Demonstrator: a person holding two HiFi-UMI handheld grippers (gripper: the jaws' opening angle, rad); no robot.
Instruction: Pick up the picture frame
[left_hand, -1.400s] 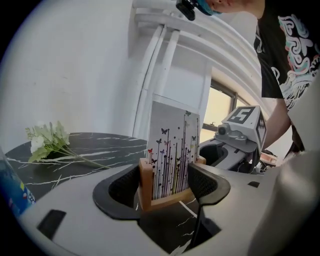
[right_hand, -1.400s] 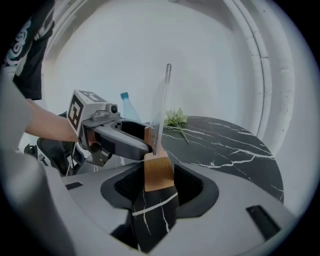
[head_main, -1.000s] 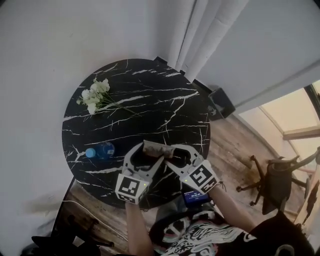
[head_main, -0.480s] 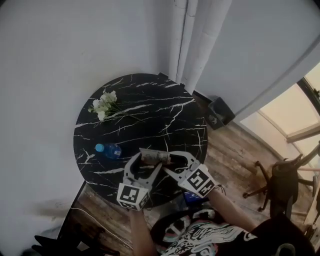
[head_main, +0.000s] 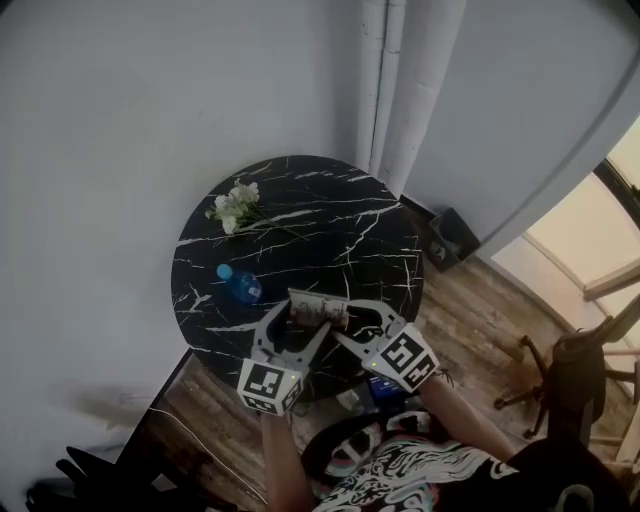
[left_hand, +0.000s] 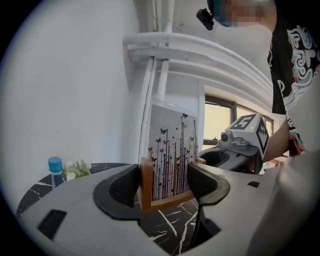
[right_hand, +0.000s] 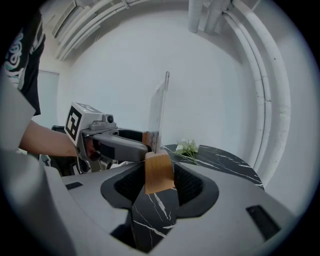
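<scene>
White walls and a wood-plank floor (head_main: 480, 300) fill the head view. A round black marble-look table (head_main: 330, 225) with white veins stands beside a pale curtain (head_main: 400, 90). A bunch of white flowers (head_main: 232, 207) lies near its far-left rim, and a clear bottle with a blue cap (head_main: 240, 285) is nearer. Over the near edge is the picture frame (head_main: 318, 310), a wooden base with a clear upright panel. It sits between the left gripper (head_main: 300, 325) and the right gripper (head_main: 357, 320), which meet at an angle.

Left gripper view — both pads press the wooden base from either side, jaws fairly wide. The panel shows printed butterflies on thin dark stems. The base hangs clear of the marble below. The bottle stands upright at far left, with the flowers just beside it.

Right gripper view — the frame is edge-on. The wooden end block sits between the pads with both touching it, jaws wide. The left gripper reaches in from the left.
</scene>
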